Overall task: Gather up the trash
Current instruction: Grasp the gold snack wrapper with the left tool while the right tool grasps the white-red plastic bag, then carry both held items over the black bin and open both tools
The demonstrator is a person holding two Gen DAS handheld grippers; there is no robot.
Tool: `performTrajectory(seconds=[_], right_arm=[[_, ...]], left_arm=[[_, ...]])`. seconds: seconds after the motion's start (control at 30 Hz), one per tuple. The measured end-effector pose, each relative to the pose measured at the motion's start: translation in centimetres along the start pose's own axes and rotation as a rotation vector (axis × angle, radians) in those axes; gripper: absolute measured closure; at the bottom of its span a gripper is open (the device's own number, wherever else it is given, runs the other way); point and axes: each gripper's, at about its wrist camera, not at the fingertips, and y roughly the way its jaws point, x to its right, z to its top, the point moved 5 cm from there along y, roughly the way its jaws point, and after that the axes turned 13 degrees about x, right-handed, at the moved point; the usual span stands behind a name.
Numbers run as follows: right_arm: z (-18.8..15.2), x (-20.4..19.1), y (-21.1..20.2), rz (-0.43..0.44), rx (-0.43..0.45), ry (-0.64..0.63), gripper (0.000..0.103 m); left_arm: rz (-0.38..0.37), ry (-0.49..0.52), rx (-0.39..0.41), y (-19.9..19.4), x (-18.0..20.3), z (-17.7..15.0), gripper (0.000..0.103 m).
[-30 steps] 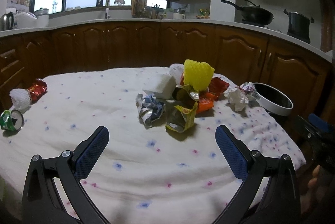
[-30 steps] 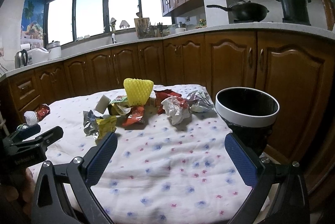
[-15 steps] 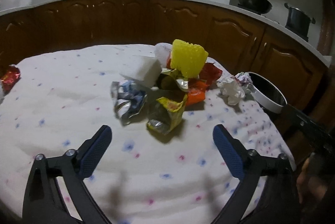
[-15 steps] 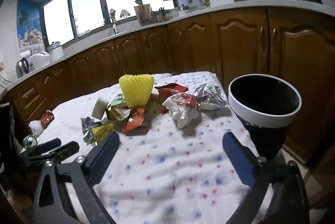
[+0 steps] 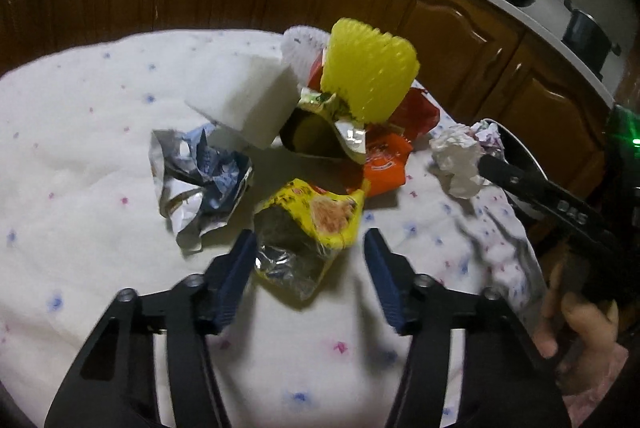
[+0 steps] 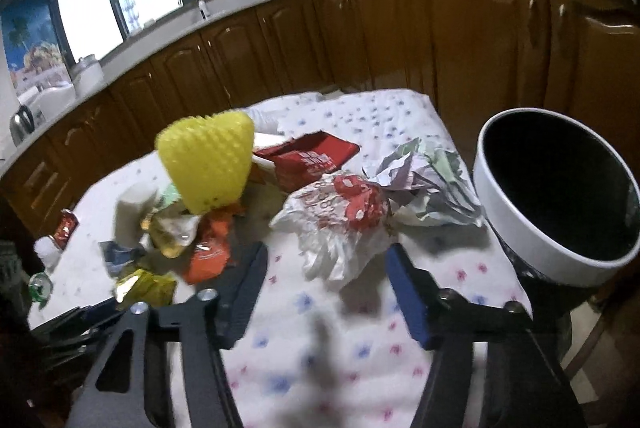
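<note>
A heap of trash lies on the white dotted tablecloth [image 5: 100, 148]. My left gripper [image 5: 308, 248] has its jaws closing around a crumpled yellow wrapper [image 5: 316, 216]; the right pad is still clear of it. My right gripper [image 6: 326, 260] is also closing, with a crumpled white-and-red paper [image 6: 340, 224] between its tips and not pinched. The black bin with a white rim [image 6: 520, 228] stands open at the table's right edge. A yellow foam net [image 5: 368, 72] tops the heap.
A white foam block [image 5: 248, 100], a silver-blue wrapper [image 5: 200, 176], an orange packet [image 5: 384, 160], a red packet [image 6: 312, 156] and crumpled paper [image 6: 432, 180] fill the heap. Cans [image 6: 66, 228] lie at the far left. Wooden cabinets [image 6: 440, 28] ring the table.
Both grippers moved forward and down toward the heap and now point more steeply at it. Their jaws have narrowed from wide open around the yellow wrapper and the white paper.
</note>
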Motion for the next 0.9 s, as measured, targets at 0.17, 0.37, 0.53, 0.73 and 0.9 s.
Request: performTrajectory(seconds=[0.17, 0.37, 0.53, 0.73, 0.9], right_arm=[[-0.7, 0.5, 0.5, 0.031, -0.018, 0.026, 0.085], [-0.9, -0.4, -3.0, 0.082, 0.030, 0.038, 0.086], [-0.6, 0.3, -6.2, 0.101, 0.070, 0.066, 0.086], [0.5, 2.7, -8.8, 0.045, 0.122, 0.090, 0.086], [1.2, 5.7, -10.2, -0.024, 0.153, 0.117, 0.086]], left_arm=[[-0.035, -0.004, -0.017, 0.3, 0.0, -0.2, 0.090], [-0.081, 0.036, 0.020, -1.8, 1.7, 0.1, 0.102], [-0.147, 0.059, 0.058, -3.8, 3.8, 1.2, 0.102], [-0.211, 0.088, 0.068, -4.0, 6.5, 2.2, 0.102], [-0.277, 0.117, 0.052, -3.1, 9.9, 2.7, 0.102]])
